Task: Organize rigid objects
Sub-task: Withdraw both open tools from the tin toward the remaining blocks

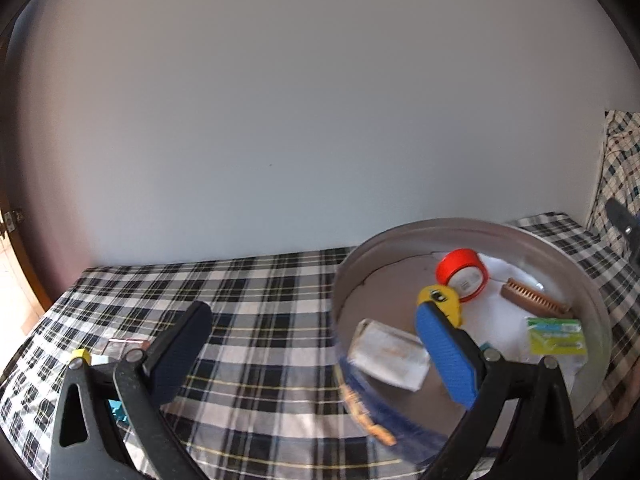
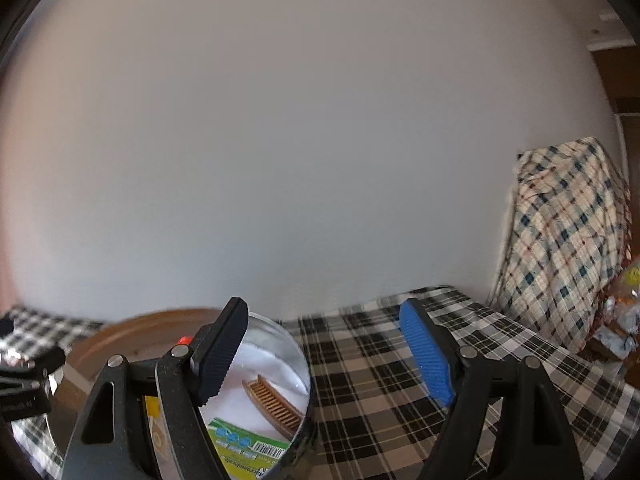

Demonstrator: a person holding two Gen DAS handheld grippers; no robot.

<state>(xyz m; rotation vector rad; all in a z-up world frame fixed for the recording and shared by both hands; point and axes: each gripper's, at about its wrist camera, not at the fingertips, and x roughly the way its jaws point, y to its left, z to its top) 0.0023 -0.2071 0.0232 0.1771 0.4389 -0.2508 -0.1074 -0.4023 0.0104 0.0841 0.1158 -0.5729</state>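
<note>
A round metal tin (image 1: pixel 592 300) stands on the plaid cloth and holds a red tape roll (image 1: pixel 462 274), a yellow object (image 1: pixel 440 298), a brown comb (image 1: pixel 536 300), a green packet (image 1: pixel 556 336) and a white packet (image 1: pixel 390 354). My left gripper (image 1: pixel 316 350) is open, its blue finger over the tin and its black finger over the cloth, with nothing gripped. My right gripper (image 2: pixel 324 354) is open too and empty, to the right of the tin (image 2: pixel 302 364). The comb (image 2: pixel 272 400) and green packet (image 2: pixel 244 448) show beside its black finger.
The plaid cloth (image 1: pixel 260 300) covers the surface up to a bare white wall. A clear flat item (image 1: pixel 120 346) and something teal (image 1: pixel 118 408) lie under my left gripper. A plaid-draped object (image 2: pixel 568 240) stands at the right, with shiny packets (image 2: pixel 624 320) beside it.
</note>
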